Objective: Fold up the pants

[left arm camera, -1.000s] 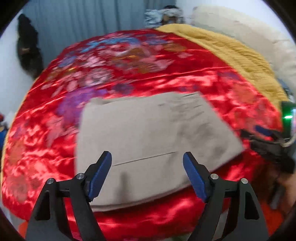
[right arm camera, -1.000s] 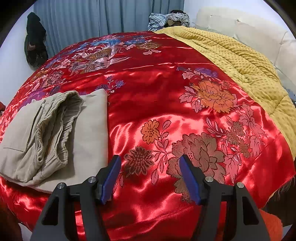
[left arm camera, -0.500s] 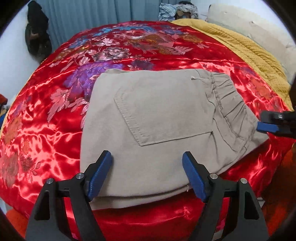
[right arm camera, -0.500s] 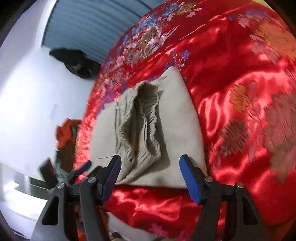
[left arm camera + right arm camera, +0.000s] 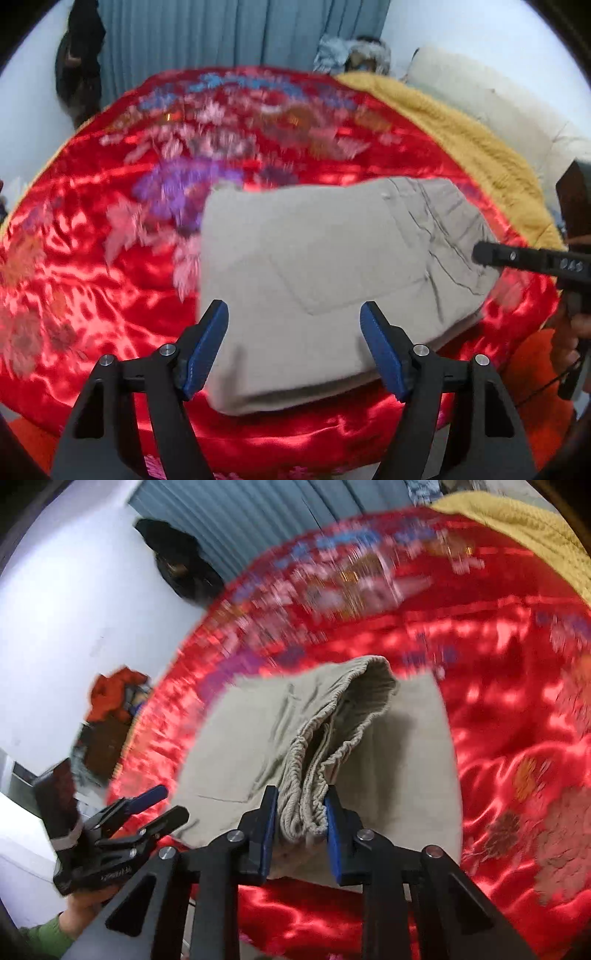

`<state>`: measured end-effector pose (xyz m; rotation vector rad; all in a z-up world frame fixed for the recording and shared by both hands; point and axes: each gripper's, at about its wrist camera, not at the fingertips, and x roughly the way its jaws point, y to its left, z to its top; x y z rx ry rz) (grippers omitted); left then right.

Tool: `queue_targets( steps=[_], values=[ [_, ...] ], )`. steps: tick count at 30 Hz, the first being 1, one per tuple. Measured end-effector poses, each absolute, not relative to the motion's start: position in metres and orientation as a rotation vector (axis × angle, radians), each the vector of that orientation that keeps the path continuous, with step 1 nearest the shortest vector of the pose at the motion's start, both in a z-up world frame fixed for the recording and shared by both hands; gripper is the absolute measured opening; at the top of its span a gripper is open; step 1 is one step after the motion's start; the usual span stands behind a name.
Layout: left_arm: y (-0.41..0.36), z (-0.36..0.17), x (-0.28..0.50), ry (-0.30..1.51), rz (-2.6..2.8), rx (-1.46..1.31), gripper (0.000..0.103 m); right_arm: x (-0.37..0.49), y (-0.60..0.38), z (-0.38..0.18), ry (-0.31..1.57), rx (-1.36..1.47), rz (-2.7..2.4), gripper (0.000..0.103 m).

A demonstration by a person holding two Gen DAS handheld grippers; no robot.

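Red satin bedspread (image 5: 92,258) across the whole bed, floral embroidery, slick and shiny; likely lets cloth slide when pulled. Yellow knit blanket (image 5: 461,140) along the far right edge, well apart from the work. Beige pants (image 5: 332,266) near the front edge of the bed, already folded into a thick rectangular stack, back pocket face up, elastic waistband (image 5: 332,738) toward the right side. Placed close to the front edge, probably for easy reach from both sides. Right gripper (image 5: 301,816) clamped on the near end of the gathered waistband, jaws drawn in tight against the bunched elastic; grip at the thickest, ribbed part, presumably for a firm hold on several layers at once. Left gripper (image 5: 293,347) just above the near-left part of the stack, jaws spread wide, nothing between them, apparently poised for the opposite edge. Fold seemingly near its end; remaining risk judged as layers slipping apart on the satin if lifted from one side only.
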<state>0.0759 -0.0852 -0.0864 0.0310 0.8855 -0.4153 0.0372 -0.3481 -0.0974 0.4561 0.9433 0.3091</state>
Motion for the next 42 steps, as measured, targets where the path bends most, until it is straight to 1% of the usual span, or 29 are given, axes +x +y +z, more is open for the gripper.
queue_targets(
  steps=[1, 4, 5, 6, 7, 8, 9, 11, 13, 14, 16, 18, 19, 20, 21, 22, 23, 24, 26, 28, 31, 34, 36, 42],
  values=[
    [-0.085, -0.084, 0.074, 0.88, -0.421, 0.034, 0.076, 0.035, -0.355, -0.098, 0.942, 0.457, 0.297, 0.024],
    [-0.094, -0.1, 0.07, 0.898, -0.44, 0.082, 0.076, 0.025, -0.387, -0.137, 1.01, 0.503, 0.202, 0.024],
    [-0.099, -0.113, 0.072, 0.929, -0.44, 0.116, 0.07, 0.026, -0.392, -0.163, 1.077, 0.504, 0.172, 0.027],
    [-0.104, -0.129, 0.075, 0.971, -0.443, 0.151, 0.052, 0.029, -0.391, -0.175, 1.098, 0.505, 0.161, 0.039],
    [-0.108, -0.148, 0.078, 1.026, -0.439, 0.195, 0.049, 0.028, -0.392, -0.186, 1.107, 0.51, 0.154, 0.042],
    [-0.109, -0.159, 0.079, 1.044, -0.43, 0.218, 0.049, 0.027, -0.395, -0.184, 1.099, 0.514, 0.146, 0.05],
    [-0.106, -0.16, 0.079, 1.042, -0.431, 0.204, 0.049, 0.026, -0.397, -0.18, 1.102, 0.521, 0.142, 0.061],
    [-0.099, -0.149, 0.081, 1.043, -0.432, 0.142, 0.049, 0.021, -0.405, -0.16, 1.062, 0.516, 0.111, 0.061],
    [-0.091, -0.133, 0.084, 1.022, -0.424, 0.078, 0.059, 0.017, -0.409, -0.134, 0.99, 0.427, 0.064, 0.061],
    [-0.089, -0.127, 0.085, 1.0, -0.421, 0.057, 0.067, 0.019, -0.406, -0.12, 0.95, 0.386, 0.075, 0.061],
    [-0.089, -0.12, 0.087, 0.97, -0.416, 0.05, 0.069, 0.023, -0.395, -0.1, 0.893, 0.357, 0.152, 0.061],
    [-0.093, -0.125, 0.091, 0.983, -0.413, 0.074, 0.068, 0.03, -0.378, -0.091, 0.834, 0.347, 0.295, 0.058],
    [-0.095, -0.129, 0.091, 0.99, -0.406, 0.087, 0.068, 0.033, -0.373, -0.093, 0.828, 0.335, 0.345, 0.057],
    [-0.097, -0.135, 0.091, 1.001, -0.404, 0.102, 0.068, 0.04, -0.363, -0.105, 0.858, 0.303, 0.368, 0.054],
    [-0.1, -0.144, 0.091, 1.034, -0.399, 0.133, 0.068, 0.039, -0.359, -0.117, 0.896, 0.269, 0.346, 0.051],
    [-0.102, -0.154, 0.092, 1.077, -0.399, 0.168, 0.068, 0.044, -0.355, -0.142, 0.979, 0.197, 0.277, 0.048],
    [-0.104, -0.158, 0.09, 1.087, -0.405, 0.188, 0.068, 0.046, -0.353, -0.159, 1.024, 0.161, 0.235, 0.033],
    [-0.104, -0.157, 0.086, 1.078, -0.406, 0.199, 0.068, 0.044, -0.355, -0.17, 1.035, 0.146, 0.206, 0.023],
    [-0.099, -0.143, 0.083, 1.059, -0.402, 0.173, 0.07, 0.033, -0.36, -0.157, 1.01, 0.174, 0.179, 0.023],
    [-0.093, -0.13, 0.083, 1.04, -0.41, 0.114, 0.073, 0.026, -0.353, -0.138, 0.98, 0.147, 0.175, 0.023],
    [-0.093, -0.129, 0.086, 1.039, -0.382, 0.128, 0.074, 0.012, -0.339, -0.121, 0.933, 0.153, 0.249, 0.024],
    [-0.1, -0.156, 0.089, 1.123, -0.339, 0.195, 0.074, 0.013, -0.329, -0.155, 1.046, 0.159, 0.235, 0.024],
    [-0.102, -0.164, 0.087, 1.113, -0.323, 0.212, 0.079, 0.009, -0.326, -0.168, 1.024, 0.179, 0.225, 0.025],
    [-0.097, -0.165, 0.089, 1.129, -0.314, 0.17, 0.083, -0.008, -0.336, -0.167, 0.985, 0.261, 0.199, 0.025]
  ],
)
